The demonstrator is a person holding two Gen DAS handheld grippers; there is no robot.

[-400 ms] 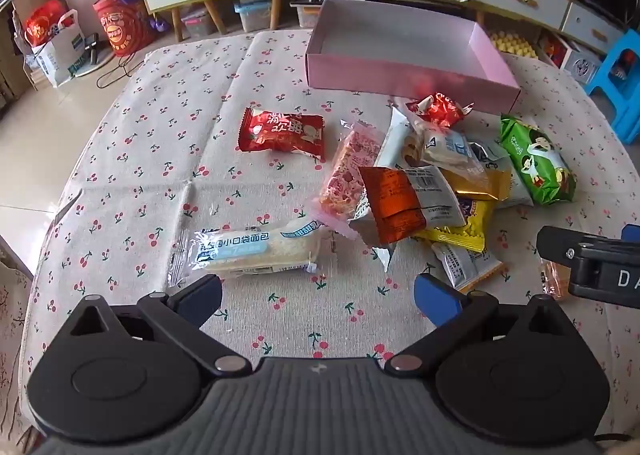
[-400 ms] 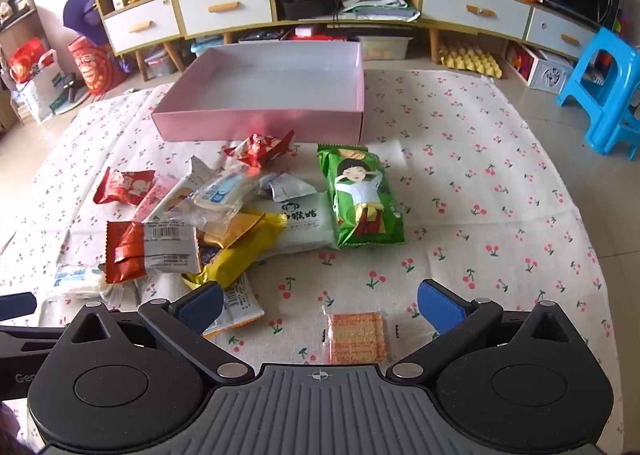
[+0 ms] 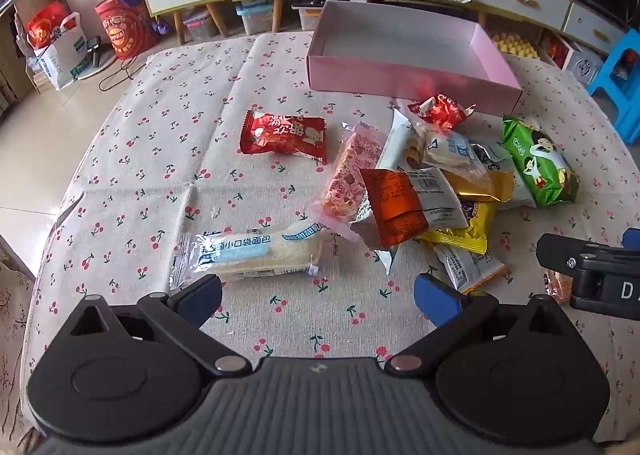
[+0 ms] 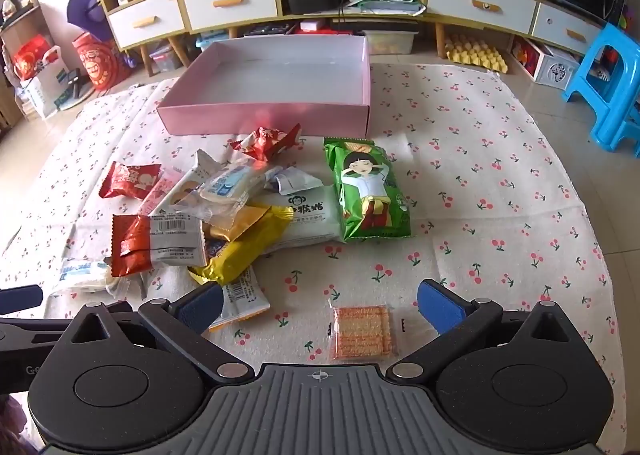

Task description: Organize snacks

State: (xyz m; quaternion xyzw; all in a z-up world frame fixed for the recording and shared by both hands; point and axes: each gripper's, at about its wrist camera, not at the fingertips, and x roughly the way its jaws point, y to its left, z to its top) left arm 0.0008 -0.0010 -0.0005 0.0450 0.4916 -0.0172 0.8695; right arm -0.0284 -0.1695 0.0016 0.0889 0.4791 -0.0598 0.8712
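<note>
An empty pink box (image 3: 400,75) (image 4: 264,117) stands at the far side of the cherry-print cloth. A pile of snack packets lies in front of it: a red packet (image 3: 284,133), a white bread packet (image 3: 256,253), an orange-and-grey packet (image 3: 408,203), a yellow packet (image 4: 244,247) and a green packet (image 4: 370,191). A clear cracker packet (image 4: 362,331) lies between my right gripper's fingers. My left gripper (image 3: 316,295) is open and empty, just short of the bread packet. My right gripper (image 4: 320,305) is open and empty; it also shows in the left wrist view (image 3: 592,267).
Low cabinets with drawers (image 4: 228,7) line the back wall. A blue plastic stool (image 4: 608,87) stands at the right. Bags (image 3: 60,43) sit on the floor at the left. The cloth's right part (image 4: 500,195) holds no packets.
Both grippers stay open and almost still; the packets have not moved.
</note>
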